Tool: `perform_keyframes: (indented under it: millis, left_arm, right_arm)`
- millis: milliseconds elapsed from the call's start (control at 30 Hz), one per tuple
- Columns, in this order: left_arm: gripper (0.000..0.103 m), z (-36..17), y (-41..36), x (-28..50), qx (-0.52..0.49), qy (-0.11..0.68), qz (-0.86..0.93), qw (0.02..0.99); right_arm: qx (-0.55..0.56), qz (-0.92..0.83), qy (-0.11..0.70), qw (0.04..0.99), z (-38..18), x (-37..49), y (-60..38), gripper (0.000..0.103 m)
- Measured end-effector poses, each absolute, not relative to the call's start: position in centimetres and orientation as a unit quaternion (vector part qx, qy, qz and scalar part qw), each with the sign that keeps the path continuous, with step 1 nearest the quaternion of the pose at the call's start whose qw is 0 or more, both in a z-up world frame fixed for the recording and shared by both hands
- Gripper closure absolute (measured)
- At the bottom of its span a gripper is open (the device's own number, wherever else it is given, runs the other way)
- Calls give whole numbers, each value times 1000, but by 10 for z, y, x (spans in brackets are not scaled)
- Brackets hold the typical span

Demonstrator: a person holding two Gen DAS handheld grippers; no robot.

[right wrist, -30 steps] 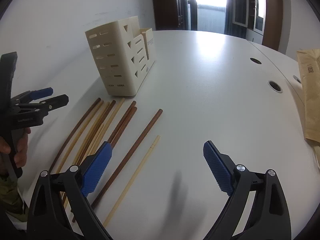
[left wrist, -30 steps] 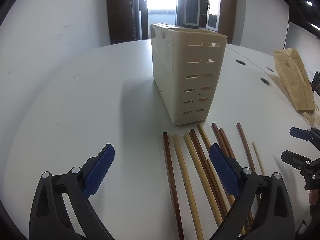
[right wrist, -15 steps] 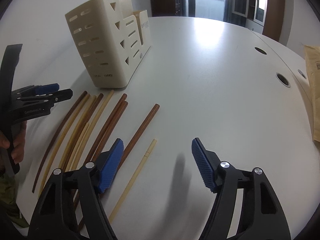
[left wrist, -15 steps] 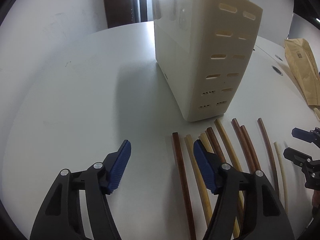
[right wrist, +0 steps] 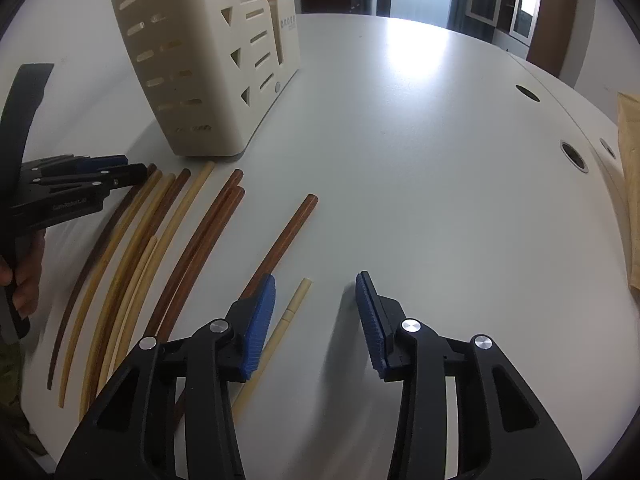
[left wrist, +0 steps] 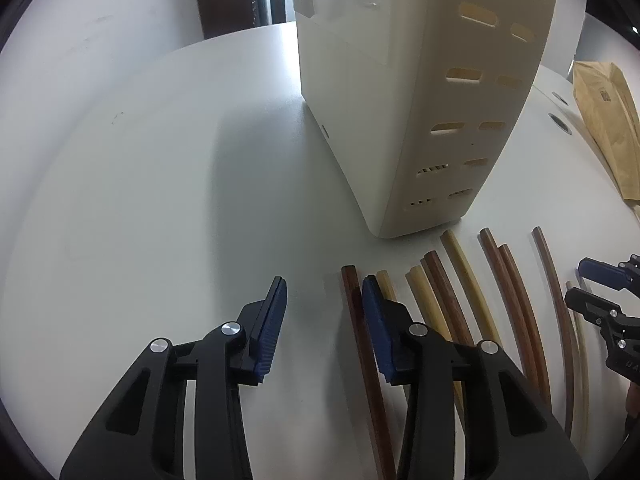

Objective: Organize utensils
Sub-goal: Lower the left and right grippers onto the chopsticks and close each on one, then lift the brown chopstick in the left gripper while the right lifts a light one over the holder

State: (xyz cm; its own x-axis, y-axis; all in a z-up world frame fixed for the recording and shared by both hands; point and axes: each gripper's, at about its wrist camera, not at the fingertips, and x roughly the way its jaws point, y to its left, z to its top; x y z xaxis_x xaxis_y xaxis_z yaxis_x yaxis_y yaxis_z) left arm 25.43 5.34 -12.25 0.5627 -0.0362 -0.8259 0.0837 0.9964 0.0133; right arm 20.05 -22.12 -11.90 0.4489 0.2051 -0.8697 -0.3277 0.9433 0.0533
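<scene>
Several dark and pale chopsticks (left wrist: 460, 304) lie side by side on the white table in front of a cream slotted utensil holder (left wrist: 424, 96). My left gripper (left wrist: 324, 320) is open and low over the table; the leftmost dark chopstick (left wrist: 360, 332) lies between its fingers, close to the right one. In the right wrist view the chopsticks (right wrist: 160, 248) fan out at the left below the holder (right wrist: 200, 68). My right gripper (right wrist: 316, 320) is open and empty, with a thin pale chopstick (right wrist: 280, 328) beside its left finger.
A brown paper bag (left wrist: 608, 120) lies at the table's right side, also seen at the right edge of the right wrist view (right wrist: 632, 184). Round cable holes (right wrist: 574, 156) sit in the table top. A doorway and cabinets stand behind the table.
Both grippers have moved forward and down toward the chopsticks and have narrowed their openings. The holder looms larger in the left wrist view.
</scene>
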Motion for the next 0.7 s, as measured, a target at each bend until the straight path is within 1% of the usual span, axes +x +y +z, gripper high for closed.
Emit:
perform_keyframes:
  millis: [33, 100, 133, 167, 233, 367, 533, 700]
  left_arm:
    - [67, -124, 52, 255, 27, 468, -35, 883]
    - [69, -126, 50, 255, 31, 469, -39, 882]
    - [69, -126, 49, 255, 32, 468, -39, 882]
    - [71, -126, 48, 255, 32, 468, -41, 882]
    - [76, -126, 48, 253, 32, 467, -43, 882]
    - [94, -128, 46, 248, 40, 464, -42, 884]
    - [97, -127, 34, 240, 38, 468, -48, 882]
    - [97, -108, 35, 225, 24, 446, -47, 894]
  right_arm:
    - [-64, 156, 501, 849, -119, 200, -221, 69]
    - [-65, 158, 500, 849, -119, 199, -220, 72]
    - [-65, 160, 500, 849, -119, 199, -220, 75]
    - [-65, 160, 500, 848, -119, 199, -221, 78]
    - [-64, 162, 501, 847, -118, 198, -221, 89]
    - [-61, 166, 502, 847, -118, 198, -221, 92]
    - [-53, 177, 506, 842, -117, 198, -221, 97]
    - [-43, 186, 498, 846, -109, 197, -222, 98]
